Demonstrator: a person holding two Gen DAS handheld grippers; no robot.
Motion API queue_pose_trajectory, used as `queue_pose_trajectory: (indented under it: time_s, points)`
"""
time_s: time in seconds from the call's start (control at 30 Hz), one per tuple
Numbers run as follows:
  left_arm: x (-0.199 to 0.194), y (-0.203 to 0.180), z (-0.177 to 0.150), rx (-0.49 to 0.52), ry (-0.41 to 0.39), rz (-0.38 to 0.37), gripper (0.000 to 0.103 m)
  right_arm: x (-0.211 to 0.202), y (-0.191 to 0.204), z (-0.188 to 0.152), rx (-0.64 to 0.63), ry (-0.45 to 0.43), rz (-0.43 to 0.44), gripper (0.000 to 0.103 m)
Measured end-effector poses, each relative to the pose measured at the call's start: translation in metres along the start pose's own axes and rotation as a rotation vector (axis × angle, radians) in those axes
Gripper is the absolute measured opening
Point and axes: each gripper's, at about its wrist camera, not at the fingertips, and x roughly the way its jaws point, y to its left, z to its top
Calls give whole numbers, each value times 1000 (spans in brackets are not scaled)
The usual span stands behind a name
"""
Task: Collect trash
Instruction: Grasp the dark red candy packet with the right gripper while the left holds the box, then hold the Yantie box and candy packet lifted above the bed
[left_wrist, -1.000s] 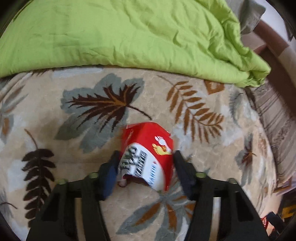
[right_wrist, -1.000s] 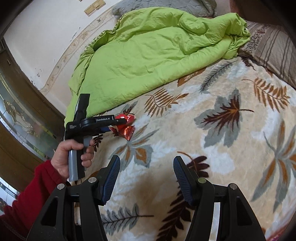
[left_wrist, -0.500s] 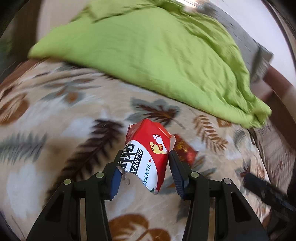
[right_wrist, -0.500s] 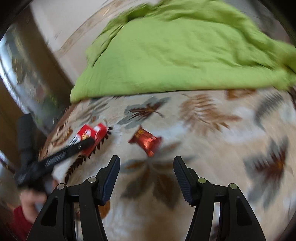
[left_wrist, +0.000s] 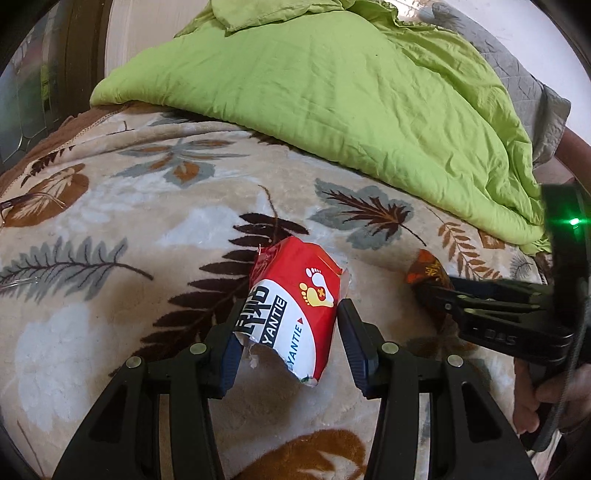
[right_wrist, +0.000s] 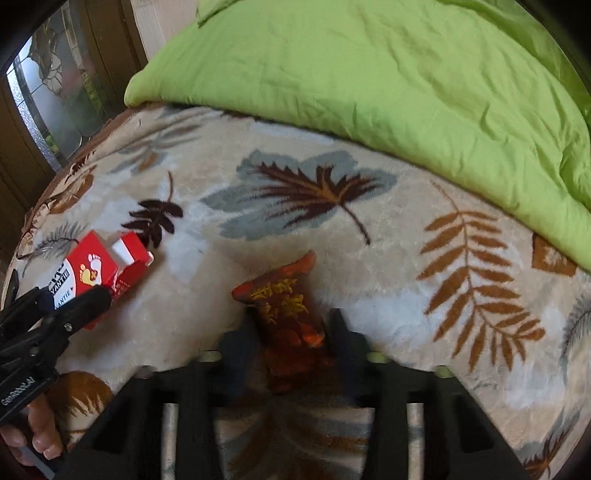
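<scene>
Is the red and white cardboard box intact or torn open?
Torn open. The red and white cardboard box, shut between the left gripper fingers, has a ragged lower edge; its far end flaps gape. Contents: cannot tell.

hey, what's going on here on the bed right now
A person is picking trash off a leaf-patterned blanket with two handheld grippers. The left gripper is shut on a torn red and white box. The right gripper straddles a dark red snack wrapper, its fingers close on either side.
</scene>
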Motion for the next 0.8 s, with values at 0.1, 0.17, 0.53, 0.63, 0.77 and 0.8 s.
queue_pose_trajectory:
  time_s: [0.1, 0.17, 0.53, 0.63, 0.77, 0.8]
  points:
    - [-1, -1, 0, 6, -9, 3, 48, -10, 0, -9, 63, -30, -26, 34]
    - [-4, -4, -1, 17, -26, 11, 48, -28, -2, -24, 143, -69, -13, 34]
    - [-60, -59, -41, 225, -109, -35, 48, -143, 33, -160, 292, -213, -49, 34]
    - [-86, -69, -70, 278, -99, -71, 48, -160, 41, -187, 296, -234, -63, 34]
    - [-117, -75, -110, 332, -79, -82, 48, -178, 46, -213, 320, -267, -64, 34]
    - [-123, -75, -117, 340, -78, -81, 48, -180, 45, -217, 330, -272, -57, 34]
